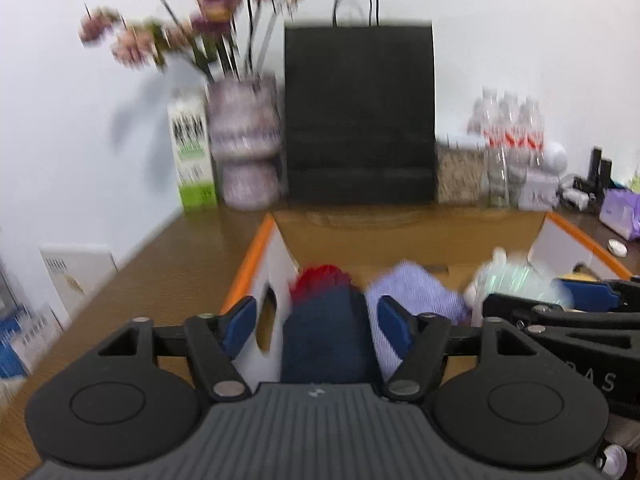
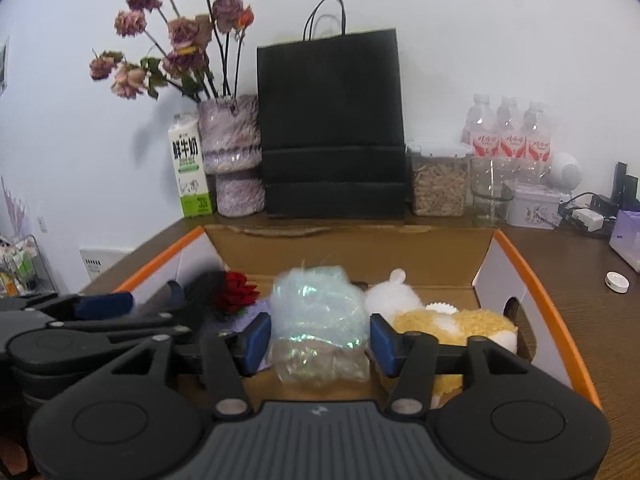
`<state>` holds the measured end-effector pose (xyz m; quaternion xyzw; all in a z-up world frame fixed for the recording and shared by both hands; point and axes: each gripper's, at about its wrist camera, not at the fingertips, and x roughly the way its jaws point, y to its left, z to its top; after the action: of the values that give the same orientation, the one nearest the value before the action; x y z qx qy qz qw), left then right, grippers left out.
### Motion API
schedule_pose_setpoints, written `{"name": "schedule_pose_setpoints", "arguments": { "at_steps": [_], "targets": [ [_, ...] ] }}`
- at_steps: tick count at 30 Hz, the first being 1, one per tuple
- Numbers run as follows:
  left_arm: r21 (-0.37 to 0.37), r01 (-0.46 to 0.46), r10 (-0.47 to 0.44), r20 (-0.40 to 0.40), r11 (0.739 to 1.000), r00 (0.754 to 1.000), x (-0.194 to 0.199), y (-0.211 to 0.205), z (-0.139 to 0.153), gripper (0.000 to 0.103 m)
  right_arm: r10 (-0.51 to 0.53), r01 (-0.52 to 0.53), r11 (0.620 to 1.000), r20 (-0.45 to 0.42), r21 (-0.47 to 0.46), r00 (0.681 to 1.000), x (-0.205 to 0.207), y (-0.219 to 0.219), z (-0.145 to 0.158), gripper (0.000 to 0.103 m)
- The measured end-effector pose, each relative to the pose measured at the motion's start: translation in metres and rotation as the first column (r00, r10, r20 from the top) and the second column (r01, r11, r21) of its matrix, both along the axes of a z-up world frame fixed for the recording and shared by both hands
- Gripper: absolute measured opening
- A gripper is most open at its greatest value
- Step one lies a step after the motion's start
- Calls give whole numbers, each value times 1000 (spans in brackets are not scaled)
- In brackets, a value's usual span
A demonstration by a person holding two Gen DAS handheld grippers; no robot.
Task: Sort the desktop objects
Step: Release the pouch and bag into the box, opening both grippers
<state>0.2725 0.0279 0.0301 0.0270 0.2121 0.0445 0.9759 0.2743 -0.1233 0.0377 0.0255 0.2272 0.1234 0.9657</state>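
Note:
An open cardboard box [image 2: 532, 280] with orange-edged flaps sits on the wooden desk; it also shows in the left wrist view [image 1: 256, 256]. My left gripper [image 1: 316, 324] is open over the box's left side, with a dark blue item topped by a red flower [image 1: 324, 332] between its fingers but apart from the pads. A lilac cloth [image 1: 416, 292] lies beside it. My right gripper [image 2: 318, 340] is open around an iridescent cellophane bundle [image 2: 320, 320], not pressing it. A white and yellow plush toy [image 2: 452, 320] lies to its right. The red flower [image 2: 236, 292] shows at left.
At the back stand a black paper bag [image 2: 332, 128], a vase of dried flowers [image 2: 232, 160], a milk carton [image 2: 188, 168], a seed jar [image 2: 440, 184], a glass [image 2: 492, 192] and water bottles [image 2: 508, 132]. A small white disc [image 2: 616, 281] lies on the desk at right.

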Motion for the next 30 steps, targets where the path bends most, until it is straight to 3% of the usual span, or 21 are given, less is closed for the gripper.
{"name": "schedule_pose_setpoints", "arguments": {
  "at_steps": [2, 3, 4, 5, 7, 11, 30],
  "targets": [
    [20, -40, 39, 46, 999, 998, -8, 0, 5, 94, -13, 13, 1000, 22, 6, 1000, -4, -4, 5, 68],
    [23, -53, 52, 57, 998, 997, -9, 1, 7, 97, -18, 18, 1000, 32, 10, 999, -6, -6, 7, 72],
    [22, -70, 68, 67, 997, 995, -11, 2, 8, 103, -24, 24, 1000, 41, 15, 999, -7, -8, 9, 82],
    [19, -81, 79, 75, 997, 994, -12, 4, 9, 103, -28, 27, 999, 49, 22, 998, -8, -10, 10, 94],
    [18, -85, 84, 78, 996, 993, -14, 4, 9, 103, -26, 24, 999, 57, 34, 998, -9, -11, 11, 103],
    [44, -107, 103, 84, 993, 991, -15, 2, 10, 103, -20, 18, 999, 58, 34, 998, -9, -10, 12, 103],
    [36, -112, 107, 105, 993, 989, -19, 5, 13, 103, -13, 11, 1000, 77, 27, 997, -13, -8, 15, 103]
  ]
}}
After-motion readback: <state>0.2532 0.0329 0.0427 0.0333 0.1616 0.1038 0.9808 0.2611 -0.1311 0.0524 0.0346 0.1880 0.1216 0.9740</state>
